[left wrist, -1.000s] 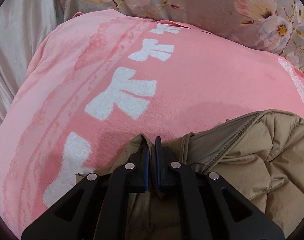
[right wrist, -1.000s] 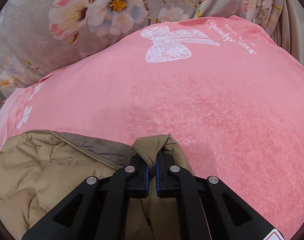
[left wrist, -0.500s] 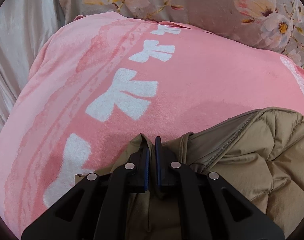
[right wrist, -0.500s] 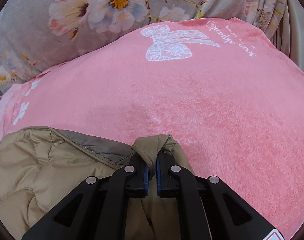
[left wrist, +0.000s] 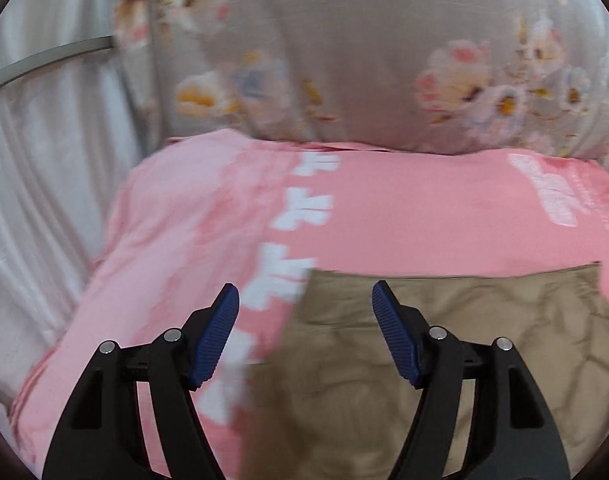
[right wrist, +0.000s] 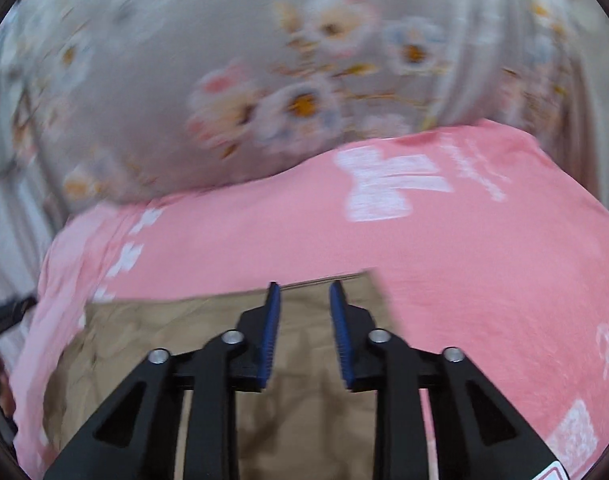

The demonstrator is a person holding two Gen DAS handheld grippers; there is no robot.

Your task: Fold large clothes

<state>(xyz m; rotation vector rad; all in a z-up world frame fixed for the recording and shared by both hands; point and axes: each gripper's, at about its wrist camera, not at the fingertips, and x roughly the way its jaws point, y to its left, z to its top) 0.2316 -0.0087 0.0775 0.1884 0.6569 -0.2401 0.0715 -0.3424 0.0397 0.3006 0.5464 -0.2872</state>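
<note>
A tan quilted jacket (left wrist: 444,344) lies flat on a pink blanket (left wrist: 404,208), its far edge straight. It also shows in the right wrist view (right wrist: 176,332). My left gripper (left wrist: 306,294) is open wide and empty, raised above the jacket's far left corner. My right gripper (right wrist: 304,290) is open and empty, raised above the jacket's far right corner. Both views are blurred by motion.
The pink blanket (right wrist: 464,260) with white bow prints covers the bed. A grey floral pillow or quilt (left wrist: 364,60) stands behind it, seen also in the right wrist view (right wrist: 264,80). White curtain cloth (left wrist: 44,180) hangs at the left.
Both grippers have let go of the jacket and opened. They have lifted and pulled back. The jacket now lies flat with a straight far edge.
</note>
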